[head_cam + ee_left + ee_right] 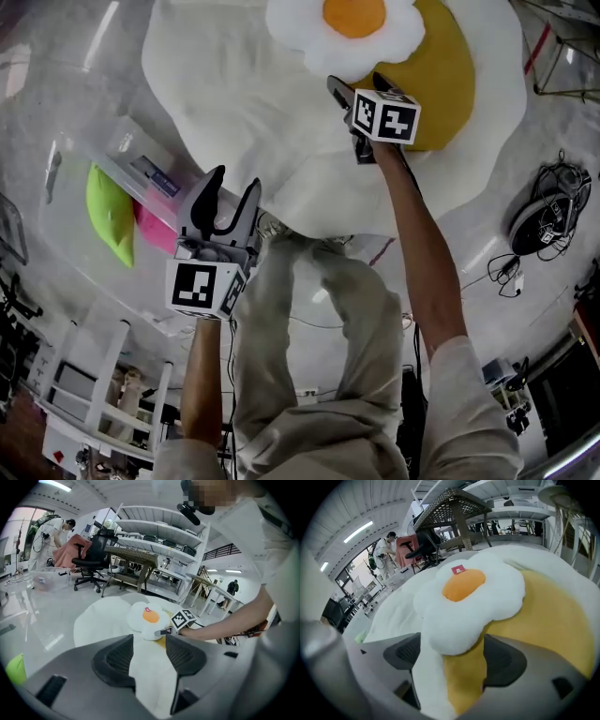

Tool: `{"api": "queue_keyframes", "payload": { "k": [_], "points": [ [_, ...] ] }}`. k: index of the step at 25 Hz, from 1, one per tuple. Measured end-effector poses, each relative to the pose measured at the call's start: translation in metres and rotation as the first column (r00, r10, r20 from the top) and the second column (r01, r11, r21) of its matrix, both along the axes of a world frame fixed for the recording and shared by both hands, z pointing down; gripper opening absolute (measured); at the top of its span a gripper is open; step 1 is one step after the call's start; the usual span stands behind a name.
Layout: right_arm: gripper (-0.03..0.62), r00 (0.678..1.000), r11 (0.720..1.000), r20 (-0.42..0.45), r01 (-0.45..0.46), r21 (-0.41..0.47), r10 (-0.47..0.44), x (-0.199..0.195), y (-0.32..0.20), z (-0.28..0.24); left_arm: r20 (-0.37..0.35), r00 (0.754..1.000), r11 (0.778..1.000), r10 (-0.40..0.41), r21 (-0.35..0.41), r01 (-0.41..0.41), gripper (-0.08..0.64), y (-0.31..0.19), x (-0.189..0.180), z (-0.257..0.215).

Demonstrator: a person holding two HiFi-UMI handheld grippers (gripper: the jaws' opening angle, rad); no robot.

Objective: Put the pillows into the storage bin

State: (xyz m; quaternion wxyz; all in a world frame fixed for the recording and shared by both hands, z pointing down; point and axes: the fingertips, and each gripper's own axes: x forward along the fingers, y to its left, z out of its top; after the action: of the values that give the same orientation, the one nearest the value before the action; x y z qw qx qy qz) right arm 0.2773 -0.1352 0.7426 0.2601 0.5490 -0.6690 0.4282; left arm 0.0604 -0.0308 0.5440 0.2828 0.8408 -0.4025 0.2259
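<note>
- Head view: our left gripper (232, 192) hovers by the bin (70, 187), which holds a green pillow (108, 216); our right gripper (356, 82) reaches the egg pillow (354, 23).
- Left gripper view: we see its jaws apart, gripping nothing.
- Right gripper view: we see jaws apart, flanking the egg pillow's lobe.

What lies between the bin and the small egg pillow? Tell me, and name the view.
The head view shows it: the white part of the big egg cushion fills the stretch between the bin and the small egg pillow.

Plush cloth pillow (349, 22), glossy floor (56, 70)
</note>
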Motion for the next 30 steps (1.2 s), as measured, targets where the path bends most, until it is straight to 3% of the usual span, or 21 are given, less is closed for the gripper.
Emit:
{"api": "queue_keyframes", "payload": {
  "k": [6,7,9,12,20,30],
  "points": [
    [0.357,1.0,1.0,-0.023,-0.02,-0.01,0.02,0.006,-0.018,0.032,0.009,1.0,1.0,-0.023,0.017,0.022,0.213,-0.013,-0.009,0.025],
    [0.334,1.0,1.0,-0.025,-0.012,-0.009,0.012,0.006,-0.02,0.032,0.01,1.0,0.999,-0.028,0.021,0.027,0.213,-0.015,-0.01,0.024],
    [0.224,1.0,1.0,-0.013,-0.003,-0.006,0.003,0.003,-0.02,0.026,0.011,0.999,0.999,-0.037,0.027,0.037,0.212,-0.017,-0.013,0.02],
    [0.156,1.0,1.0,0.01,-0.006,0.003,0.006,0.0,-0.02,0.008,0.004,0.999,0.998,-0.047,0.033,0.047,0.21,-0.016,-0.016,0.008],
    [0.126,0.997,0.994,0.053,0.048,0.103,-0.054,-0.035,-0.025,-0.094,-0.021,0.997,0.997,-0.075,0.024,0.075,0.21,-0.002,-0.026,-0.05],
    [0.115,0.989,0.98,0.07,0.121,0.156,-0.134,-0.073,-0.025,-0.203,-0.034,0.987,0.986,-0.157,0.043,0.159,0.21,0.01,-0.061,-0.137]
  ]
}}
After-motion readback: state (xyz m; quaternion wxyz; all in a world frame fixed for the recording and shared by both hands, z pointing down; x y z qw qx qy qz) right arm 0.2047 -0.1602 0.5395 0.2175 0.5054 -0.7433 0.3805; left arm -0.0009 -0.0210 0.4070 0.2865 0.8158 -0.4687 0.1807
